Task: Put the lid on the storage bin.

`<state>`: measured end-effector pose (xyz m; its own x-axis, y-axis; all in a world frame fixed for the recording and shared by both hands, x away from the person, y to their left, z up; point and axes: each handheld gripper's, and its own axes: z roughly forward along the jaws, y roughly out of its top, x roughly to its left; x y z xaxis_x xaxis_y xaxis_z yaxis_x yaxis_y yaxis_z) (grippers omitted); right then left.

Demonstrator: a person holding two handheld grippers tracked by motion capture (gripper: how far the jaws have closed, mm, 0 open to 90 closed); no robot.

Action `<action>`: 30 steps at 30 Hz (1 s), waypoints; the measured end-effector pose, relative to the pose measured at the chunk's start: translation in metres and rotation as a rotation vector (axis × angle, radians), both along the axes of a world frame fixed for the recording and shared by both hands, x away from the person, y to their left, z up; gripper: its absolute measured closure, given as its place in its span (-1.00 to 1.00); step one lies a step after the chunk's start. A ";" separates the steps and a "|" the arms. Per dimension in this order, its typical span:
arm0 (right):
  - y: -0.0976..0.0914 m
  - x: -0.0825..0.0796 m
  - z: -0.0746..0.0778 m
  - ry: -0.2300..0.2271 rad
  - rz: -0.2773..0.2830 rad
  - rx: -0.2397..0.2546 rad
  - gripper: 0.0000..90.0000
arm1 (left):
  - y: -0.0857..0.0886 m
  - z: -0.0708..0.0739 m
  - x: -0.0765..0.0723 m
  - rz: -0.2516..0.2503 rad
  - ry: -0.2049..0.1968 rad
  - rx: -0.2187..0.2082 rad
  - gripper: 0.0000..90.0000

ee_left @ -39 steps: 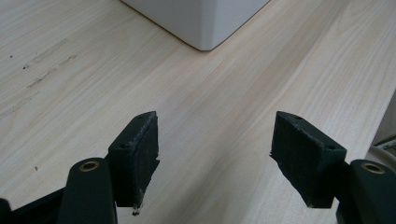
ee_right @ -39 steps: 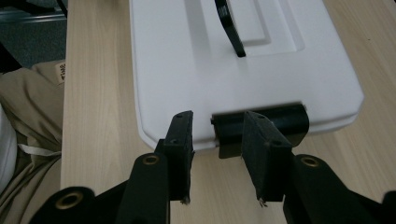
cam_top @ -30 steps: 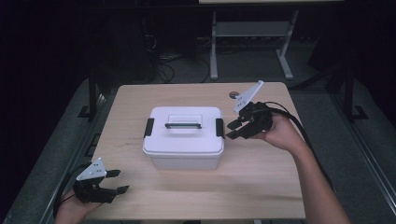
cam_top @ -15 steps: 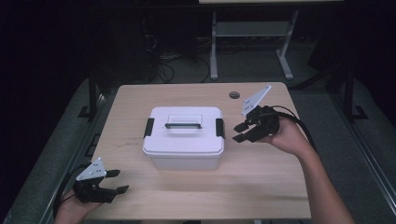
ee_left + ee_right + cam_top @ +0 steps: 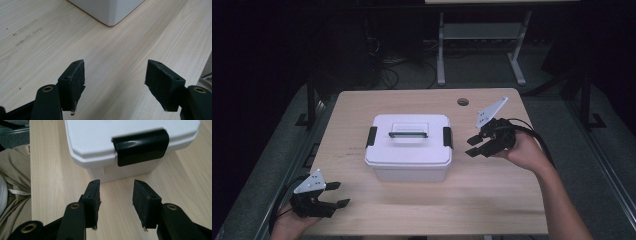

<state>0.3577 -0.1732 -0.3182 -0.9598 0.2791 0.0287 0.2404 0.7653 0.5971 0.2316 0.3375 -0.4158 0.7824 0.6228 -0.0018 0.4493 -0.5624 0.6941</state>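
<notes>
White plastic, rigid and smooth, makes up the lidded storage box (image 5: 409, 146) that sits near the middle of the pale wooden table (image 5: 492, 200). Its lid carries a recessed carry handle (image 5: 408, 133) on top and is held down by a black latch at each end; the right-end latch (image 5: 141, 147) faces the right hand-held gripper (image 5: 116, 190) squarely in the right gripper view.

That right hand-held gripper (image 5: 473, 146) hovers just beside the box's right end, apart from it. Its jaws have just been opening and stand parted with nothing between them, lined up on the latch.

Near the table's front left corner, the left hand-held gripper (image 5: 338, 194) rests well apart from the box. Its jaws are spread wide and empty, and a corner of the box (image 5: 110, 11) shows ahead of it in the left gripper view.

By its look the box is stiff and will not give under the pads, though its glossy walls may be slippery and too wide for a side grip. Whether it is heavy depends on contents that cannot be seen. The latch is the likelier hold: small and raised, with a lower lip that a pad could hook and swing upward. If the box is light, pulling one latch may drag or tip it, so steadying the far side would help. For lifting, the top handle is the natural grip.
</notes>
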 end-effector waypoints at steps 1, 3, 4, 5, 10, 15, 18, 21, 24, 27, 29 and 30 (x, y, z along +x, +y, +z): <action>-0.002 -0.001 -0.002 0.000 -0.003 -0.001 0.25 | 0.000 0.000 0.000 0.001 0.000 0.000 -0.30; -0.003 -0.001 -0.004 0.001 -0.004 0.003 0.25 | 0.000 0.000 0.000 0.001 0.000 0.000 -0.30; -0.005 -0.002 -0.005 0.003 -0.007 0.002 0.25 | 0.000 0.000 0.000 0.002 0.000 0.000 -0.30; -0.006 -0.002 -0.006 0.004 -0.007 0.002 0.25 | 0.000 0.000 0.000 0.003 0.000 0.001 -0.30; -0.011 -0.004 -0.011 0.012 -0.013 0.008 0.25 | 0.000 -0.001 0.000 0.006 -0.002 0.002 -0.32; -0.018 -0.006 -0.016 0.017 -0.022 0.011 0.25 | 0.000 0.000 0.000 0.009 -0.002 0.001 -0.32; -0.022 -0.007 -0.020 0.022 -0.031 0.012 0.25 | 0.001 -0.001 0.000 0.010 -0.002 0.002 -0.32; -0.025 -0.008 -0.024 0.026 -0.037 0.014 0.23 | 0.001 -0.001 0.000 0.013 -0.002 -0.002 -0.32; -0.028 -0.008 -0.027 0.035 -0.040 0.014 0.23 | 0.000 -0.001 0.000 0.008 -0.001 0.002 -0.32; -0.030 -0.009 -0.029 0.036 -0.043 0.017 0.22 | 0.000 -0.001 0.000 0.007 0.000 0.004 -0.32; -0.032 -0.010 -0.031 0.042 -0.048 0.022 0.22 | 0.000 -0.001 0.000 0.007 0.000 0.004 -0.32; -0.033 -0.011 -0.032 0.041 -0.050 0.021 0.21 | 0.000 -0.001 0.000 0.007 0.000 0.004 -0.33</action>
<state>0.3470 -0.2058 -0.3504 -0.9426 0.3257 0.0736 0.3024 0.7391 0.6019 0.2318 0.3377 -0.4167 0.7779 0.6283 0.0007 0.4534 -0.5621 0.6917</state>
